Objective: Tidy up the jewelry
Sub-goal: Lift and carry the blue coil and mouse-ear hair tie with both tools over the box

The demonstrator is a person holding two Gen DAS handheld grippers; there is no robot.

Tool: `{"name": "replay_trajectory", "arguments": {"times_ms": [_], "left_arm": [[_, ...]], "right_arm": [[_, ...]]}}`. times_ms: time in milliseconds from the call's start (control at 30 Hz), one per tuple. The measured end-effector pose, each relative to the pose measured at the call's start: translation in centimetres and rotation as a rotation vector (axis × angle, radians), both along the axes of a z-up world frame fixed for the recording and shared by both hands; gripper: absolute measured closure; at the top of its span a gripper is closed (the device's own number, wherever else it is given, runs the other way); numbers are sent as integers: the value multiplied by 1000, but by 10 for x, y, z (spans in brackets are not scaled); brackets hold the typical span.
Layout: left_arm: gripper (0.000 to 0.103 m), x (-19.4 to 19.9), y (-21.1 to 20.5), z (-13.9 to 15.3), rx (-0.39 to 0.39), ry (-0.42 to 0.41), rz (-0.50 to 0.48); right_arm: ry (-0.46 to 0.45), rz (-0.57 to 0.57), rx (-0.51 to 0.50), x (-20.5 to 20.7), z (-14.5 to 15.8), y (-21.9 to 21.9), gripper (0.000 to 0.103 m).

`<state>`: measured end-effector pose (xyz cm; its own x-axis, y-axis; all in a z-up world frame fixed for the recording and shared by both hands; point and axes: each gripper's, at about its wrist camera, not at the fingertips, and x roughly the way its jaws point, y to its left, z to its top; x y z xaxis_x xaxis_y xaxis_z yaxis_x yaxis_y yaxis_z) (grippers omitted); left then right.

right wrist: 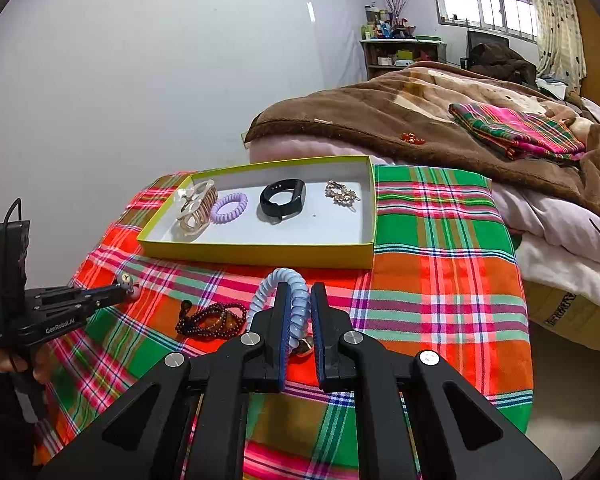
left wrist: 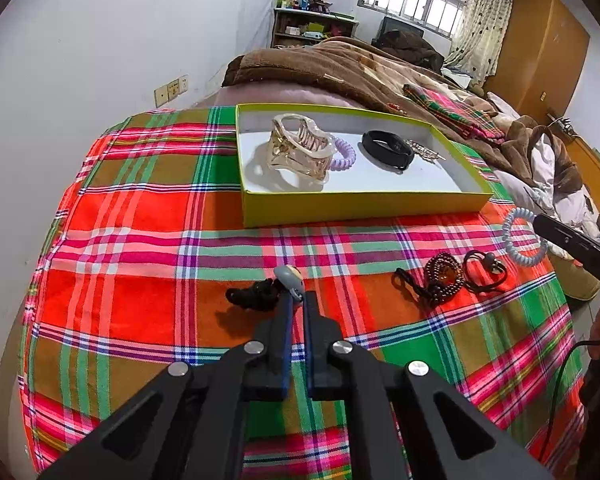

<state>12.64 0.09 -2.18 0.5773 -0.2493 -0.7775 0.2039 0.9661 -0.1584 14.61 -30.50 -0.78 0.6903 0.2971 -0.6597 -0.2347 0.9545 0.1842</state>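
A yellow-green tray point(left wrist: 360, 208) point(right wrist: 260, 254) on the plaid cloth holds a clear hair claw point(left wrist: 300, 152) point(right wrist: 194, 206), a purple coil tie point(left wrist: 342, 155) point(right wrist: 230, 208), a black band point(left wrist: 388, 149) point(right wrist: 283, 199) and a gold brooch point(left wrist: 424, 150) point(right wrist: 341, 194). My left gripper point(left wrist: 298, 294) point(right wrist: 126, 282) is shut on a grey-beaded black hair tie point(left wrist: 256, 296) lifted just over the cloth. My right gripper point(right wrist: 299, 290) is shut on a pale blue coil tie point(right wrist: 288, 304) point(left wrist: 522, 236). A dark bead bracelet point(left wrist: 444, 278) point(right wrist: 214, 320) and a black hair tie point(left wrist: 486, 272) lie on the cloth.
The plaid cloth point(left wrist: 140, 220) point(right wrist: 440, 280) covers a small table against a white wall. A bed with a brown blanket point(left wrist: 340, 68) point(right wrist: 380, 120) and a folded plaid cloth point(right wrist: 516, 130) lies behind the tray. A shelf point(right wrist: 396, 54) stands at the far wall.
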Motion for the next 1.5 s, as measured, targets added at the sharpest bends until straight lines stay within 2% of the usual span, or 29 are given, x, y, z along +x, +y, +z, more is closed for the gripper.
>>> {"name": "replay_trajectory", "arguments": {"times_ms": [200,367,400,433,467,500,533,600,700,867,933,1000,1267,1500], "left_arm": [[100,-3,2,13,-17,-35,-12],[99,1,10,9,-35,-21,33],[93,2,13,8,-38,-17,39],[78,2,14,7,-29,-15,45],[67,2,14,6,-8,-17,55],[49,2,14,5,17,-21,61],[47,2,15,4,22,-22,59],[47,5,15,0,3,-5,40],[47,14,8,-8,39,20,20],[49,18,-1,-15,55,34,-12],[68,18,-2,-14,60,36,-16],[75,19,-2,-14,50,44,-22],[80,20,-9,-9,42,43,-47],[80,19,-18,12,25,-5,-72]], "right_arm": [[-3,1,2,1,1,1,93],[-5,6,4,0,2,3,93],[-3,6,3,0,2,3,93],[-3,7,3,0,2,3,93],[-3,8,3,0,1,4,93],[-1,8,4,1,1,4,93],[-1,8,5,1,0,4,93],[1,10,7,2,-1,5,93],[3,13,9,2,-1,6,93],[5,8,13,3,-2,5,93],[5,6,12,5,-2,5,93],[3,5,14,4,-2,3,93],[2,-3,24,7,-1,-2,93],[-15,-18,30,13,7,-11,93]]}}
